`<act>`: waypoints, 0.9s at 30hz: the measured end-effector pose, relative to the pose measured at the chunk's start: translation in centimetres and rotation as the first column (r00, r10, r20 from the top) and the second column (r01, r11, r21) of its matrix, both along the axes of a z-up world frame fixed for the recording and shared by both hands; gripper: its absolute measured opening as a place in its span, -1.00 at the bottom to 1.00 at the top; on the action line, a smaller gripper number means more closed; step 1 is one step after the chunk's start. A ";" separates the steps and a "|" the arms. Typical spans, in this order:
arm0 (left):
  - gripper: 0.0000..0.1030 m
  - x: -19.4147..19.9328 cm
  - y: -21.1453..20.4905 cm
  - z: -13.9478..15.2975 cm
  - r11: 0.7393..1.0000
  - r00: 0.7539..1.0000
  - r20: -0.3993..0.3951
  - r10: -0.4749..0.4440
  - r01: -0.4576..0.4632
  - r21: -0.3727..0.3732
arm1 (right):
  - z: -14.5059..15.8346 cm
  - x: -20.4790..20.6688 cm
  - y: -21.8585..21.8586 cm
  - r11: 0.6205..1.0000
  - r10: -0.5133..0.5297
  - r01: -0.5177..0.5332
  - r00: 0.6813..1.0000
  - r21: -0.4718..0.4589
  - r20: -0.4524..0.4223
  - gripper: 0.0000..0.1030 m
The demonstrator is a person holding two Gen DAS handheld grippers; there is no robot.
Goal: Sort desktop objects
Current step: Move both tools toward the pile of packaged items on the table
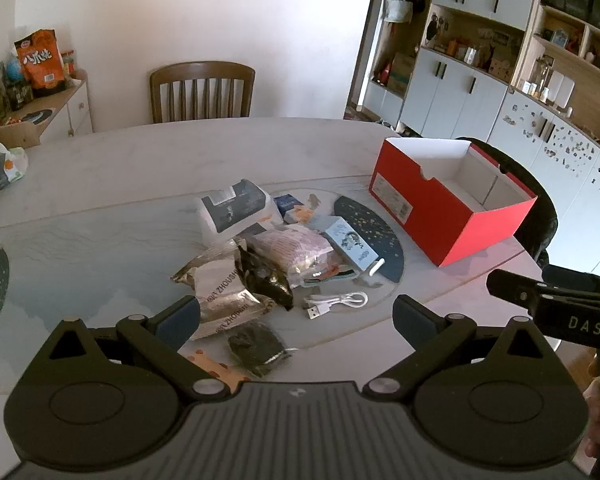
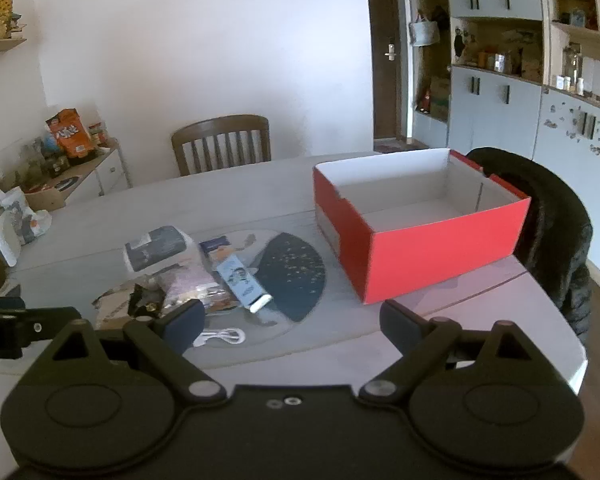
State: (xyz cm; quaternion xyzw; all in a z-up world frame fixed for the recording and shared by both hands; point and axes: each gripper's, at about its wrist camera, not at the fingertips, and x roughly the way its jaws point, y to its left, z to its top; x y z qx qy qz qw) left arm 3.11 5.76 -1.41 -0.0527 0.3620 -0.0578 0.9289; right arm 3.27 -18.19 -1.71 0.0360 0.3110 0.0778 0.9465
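Observation:
A pile of small objects lies mid-table: a silver foil packet (image 1: 220,292), a pink snack bag (image 1: 296,252), a light blue carton (image 1: 350,244), a white-and-grey pouch (image 1: 232,208), a white USB cable (image 1: 336,302) and a dark packet (image 1: 258,346). An open red box (image 1: 452,208) with a white, empty inside stands to the right; it also shows in the right wrist view (image 2: 416,224). My left gripper (image 1: 296,316) is open and empty above the near edge of the pile. My right gripper (image 2: 292,320) is open and empty, in front of the box.
A wooden chair (image 1: 202,90) stands at the table's far side. A dark padded chair (image 2: 548,232) sits behind the red box. A side cabinet with snack bags (image 1: 40,64) is at the far left. Wall cupboards (image 1: 500,60) fill the right.

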 end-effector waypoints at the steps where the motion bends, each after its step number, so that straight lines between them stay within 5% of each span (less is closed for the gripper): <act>1: 1.00 0.1 0.2 0.0 1.000 1.000 0.000 -0.001 0.001 0.000 | 0.0 0.1 0.2 1.000 0.004 -0.004 1.000 0.003 -0.005 0.83; 27: 0.99 5.3 4.8 -3.7 0.997 0.999 -0.013 -0.051 0.052 0.060 | -1.8 5.2 4.9 0.997 0.069 -0.071 0.996 -0.041 -0.052 0.80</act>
